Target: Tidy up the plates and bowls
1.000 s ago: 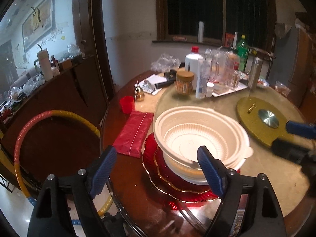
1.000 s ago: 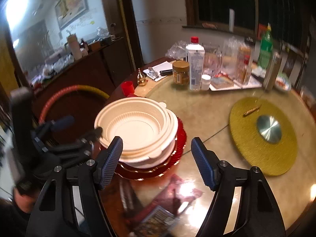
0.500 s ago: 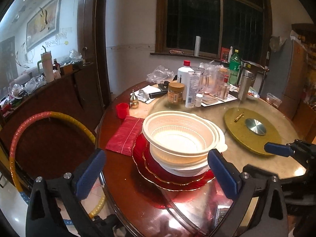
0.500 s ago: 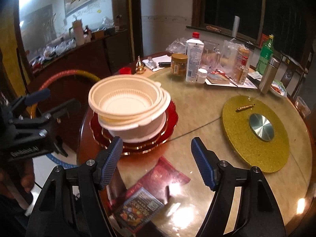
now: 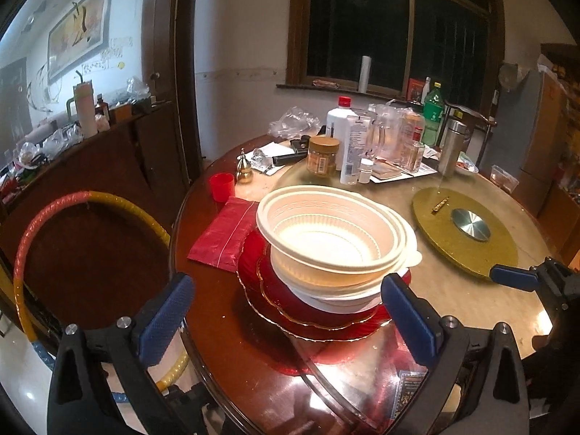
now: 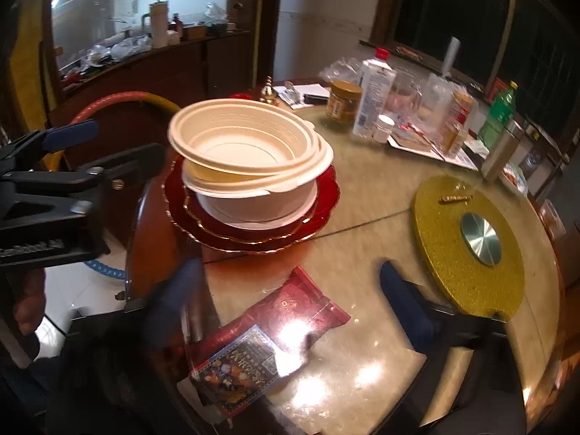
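Left gripper (image 5: 286, 311) spread wide, empty, short of the stack. Right gripper (image 6: 290, 297) also spread, empty, over a red packet (image 6: 268, 344).

Stack looks done; judged best to draw off straight, no brushing the rims.

Cream bowls (image 5: 333, 239), about 3, nest slightly askew on 2 red gold-edged plates (image 5: 268, 301), near table edge (image 5: 217, 359). Beyond: gold turntable (image 5: 467, 232), bottles.

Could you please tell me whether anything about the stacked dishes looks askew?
Yes: the top cream bowl sits tilted and off-centre on the bowls beneath, overhanging toward the table's edge, not nested flush. The red plates below lie flat.
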Available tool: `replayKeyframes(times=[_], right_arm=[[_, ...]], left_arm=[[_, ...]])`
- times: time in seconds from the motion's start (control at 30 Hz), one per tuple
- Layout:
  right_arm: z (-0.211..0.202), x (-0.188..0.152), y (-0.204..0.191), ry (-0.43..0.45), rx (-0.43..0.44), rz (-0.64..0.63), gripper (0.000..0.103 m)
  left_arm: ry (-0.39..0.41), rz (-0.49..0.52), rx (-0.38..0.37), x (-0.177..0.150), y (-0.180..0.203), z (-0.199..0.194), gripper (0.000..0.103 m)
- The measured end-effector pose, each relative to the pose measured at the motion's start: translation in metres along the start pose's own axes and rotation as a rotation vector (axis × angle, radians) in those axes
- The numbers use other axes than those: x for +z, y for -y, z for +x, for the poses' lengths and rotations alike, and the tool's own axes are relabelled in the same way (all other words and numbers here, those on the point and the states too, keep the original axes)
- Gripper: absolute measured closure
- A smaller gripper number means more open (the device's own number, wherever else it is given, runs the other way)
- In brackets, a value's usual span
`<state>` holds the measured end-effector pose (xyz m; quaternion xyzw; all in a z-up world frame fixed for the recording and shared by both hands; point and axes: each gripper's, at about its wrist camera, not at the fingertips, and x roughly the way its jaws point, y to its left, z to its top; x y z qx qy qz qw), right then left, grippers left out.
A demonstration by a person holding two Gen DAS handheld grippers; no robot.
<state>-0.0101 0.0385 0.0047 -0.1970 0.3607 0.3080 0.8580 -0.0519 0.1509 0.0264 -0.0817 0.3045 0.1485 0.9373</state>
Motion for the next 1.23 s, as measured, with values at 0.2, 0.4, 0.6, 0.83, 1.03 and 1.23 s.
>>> replayKeyframes(times=[0.2, 0.4, 0.6, 0.83, 1.03, 1.23], right_arm=[[-0.001, 0.004, 0.008, 0.028, -0.004, 0.065, 0.000], [0.001, 0.004, 0.006, 0.017, -0.016, 0.056, 0.000], [-0.003, 0.007, 0.002, 0.025, -0.027, 0.030, 0.000], [-0.011, 0.011, 0.001, 0.055, -0.055, 0.016, 0.000], [-0.013, 0.014, -0.001, 0.060, -0.063, 0.005, 0.000], [-0.013, 0.014, -0.002, 0.060, -0.065, 0.001, 0.000]], left_arm=[[-0.001, 0.008, 0.000, 0.001, 0.001, 0.001, 0.000], [-0.008, 0.023, -0.012, -0.001, 0.006, 0.001, 0.000], [-0.009, 0.020, -0.015, 0.000, 0.007, 0.000, 0.000], [-0.027, 0.020, -0.030, 0.002, 0.005, 0.006, 0.000], [-0.017, 0.008, -0.032, 0.001, 0.005, 0.007, 0.000], [-0.033, 0.007, -0.046, 0.002, 0.006, 0.010, 0.000]])
